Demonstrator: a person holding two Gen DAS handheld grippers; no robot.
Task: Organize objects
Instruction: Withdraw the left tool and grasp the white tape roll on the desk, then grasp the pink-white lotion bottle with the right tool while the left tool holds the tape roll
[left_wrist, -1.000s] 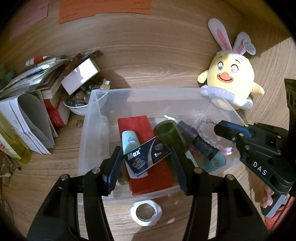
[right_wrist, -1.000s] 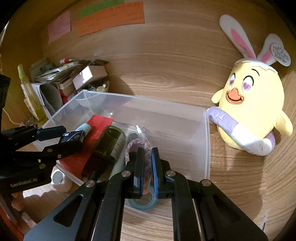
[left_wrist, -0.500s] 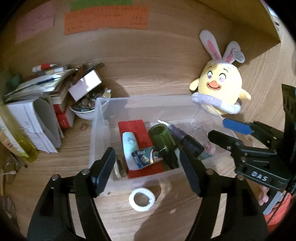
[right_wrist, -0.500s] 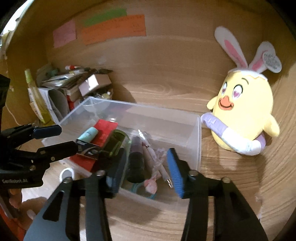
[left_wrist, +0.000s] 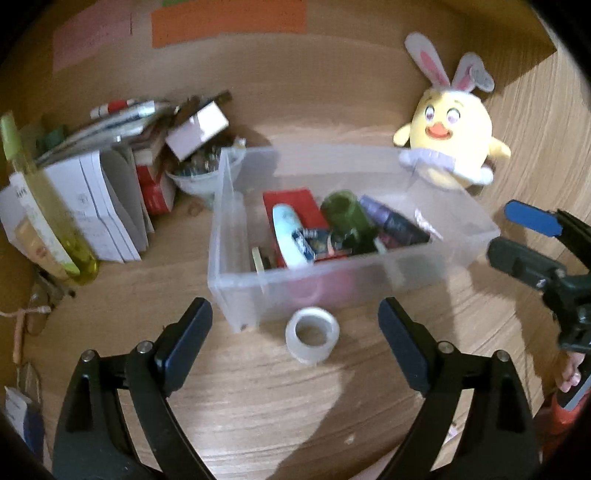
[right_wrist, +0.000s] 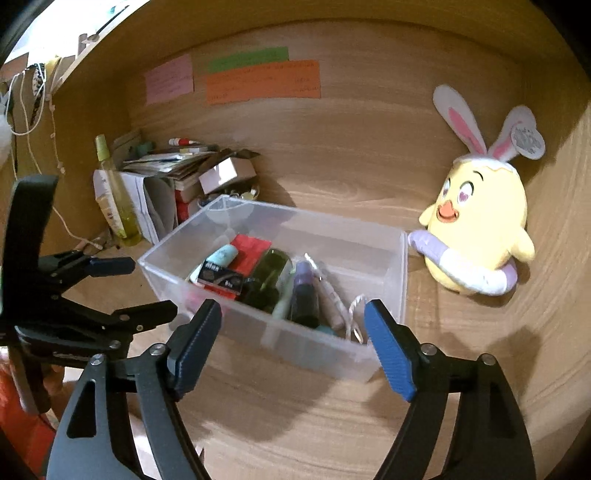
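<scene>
Both grippers have backed away from the bin (left_wrist: 236, 236), their fingers just spread wide and holding nothing: left gripper (left_wrist: 295, 332), right gripper (right_wrist: 293, 341). The tape roll (left_wrist: 312, 334) lies on the desk (left_wrist: 258, 406) just before the bin. Light, stiff, probably slick; pinch across its rim.

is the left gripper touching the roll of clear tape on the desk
Apart. The left wrist view shows the left gripper open, bare wood between each pad and the tape roll.
</scene>
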